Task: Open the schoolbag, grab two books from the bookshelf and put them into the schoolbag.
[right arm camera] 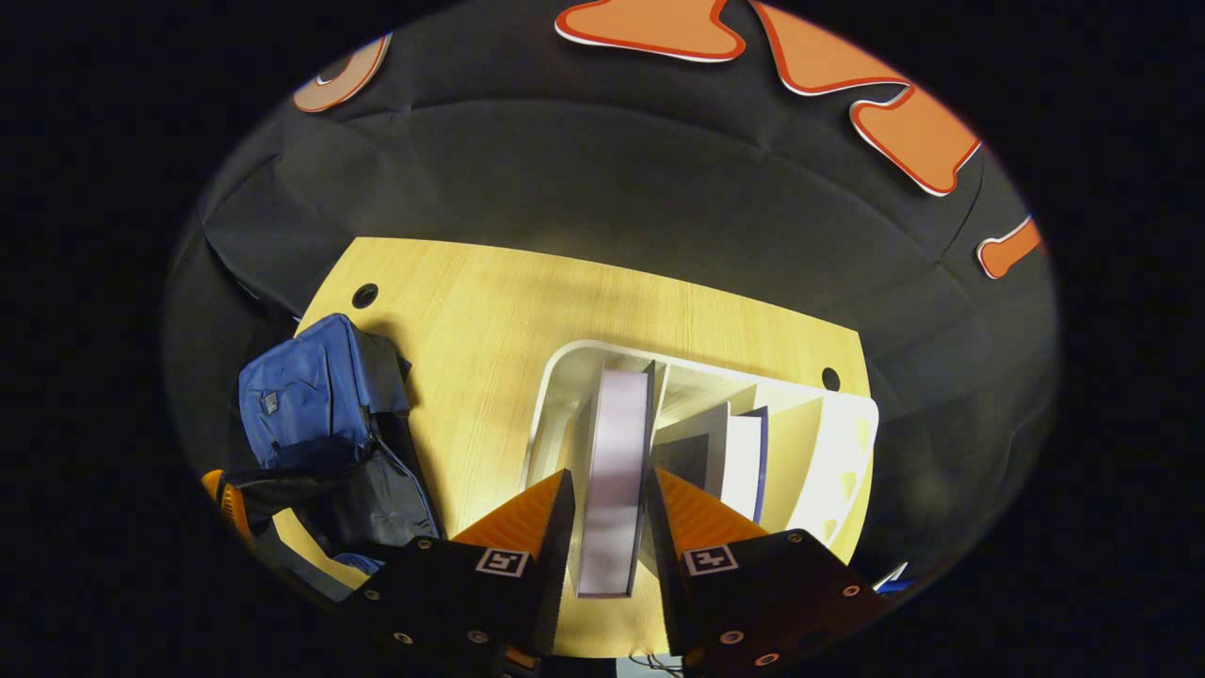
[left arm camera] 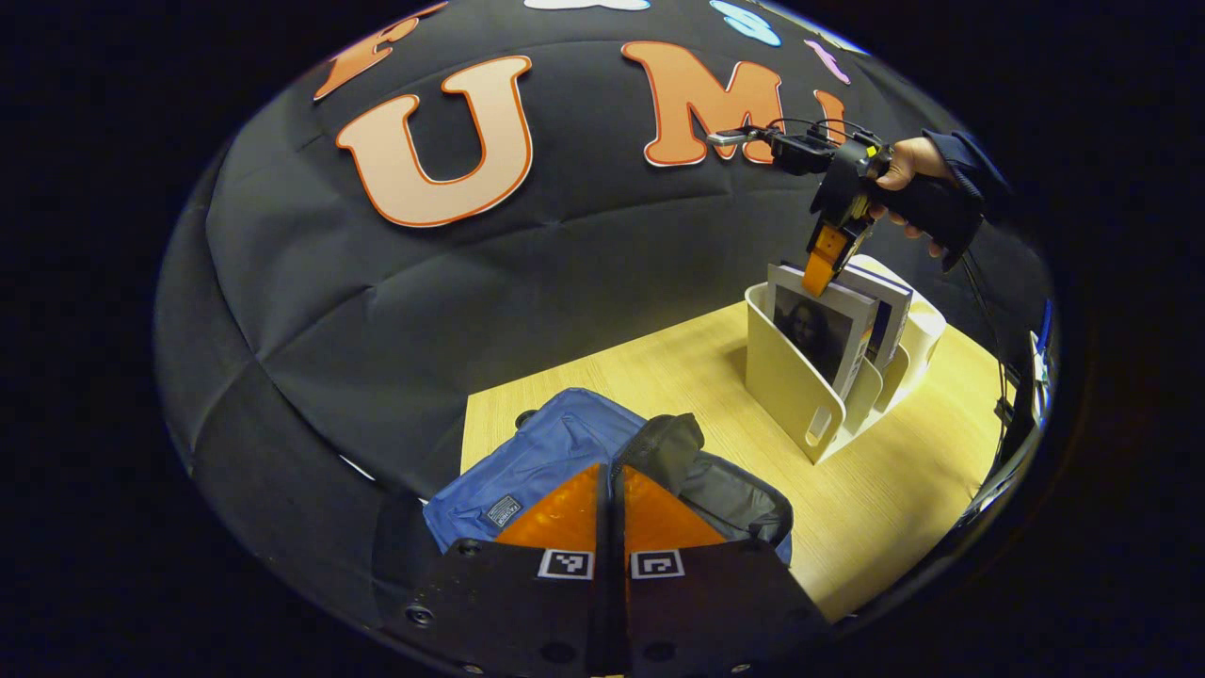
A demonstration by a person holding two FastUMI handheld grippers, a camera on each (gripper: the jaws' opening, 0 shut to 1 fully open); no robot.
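On the wooden table (right arm camera: 490, 311), against the black cloth wall, sit the blue schoolbag (right arm camera: 315, 405) and the cream bookshelf (right arm camera: 838, 452), well apart from each other. From the right gripper view the bag lies at the table's left edge with its dark mouth gaping open toward the camera; the shelf stands nearer the right side, its dividers forming several slots. A thick book (right arm camera: 614, 471) stands upright in the leftmost slot, and a thinner one (right arm camera: 744, 461) leans in the slot beside it.

From the left gripper view the bag (left arm camera: 555, 452) lies just ahead of the left gripper (left arm camera: 610, 494), whose fingers are pressed together at the open flap (left arm camera: 673, 443); whether any cloth is pinched between them I cannot tell. Farther off, a hand (left arm camera: 908, 169) holds the right gripper (left arm camera: 821, 273) pointing down onto the books in the shelf (left arm camera: 800, 377), its tip at the top edge of the front book (left arm camera: 817, 325).

In its own view, the right gripper (right arm camera: 610, 499) straddles the thick book, one finger on each face, the jaws close against the covers and apparently gripping it while it stands in its slot.
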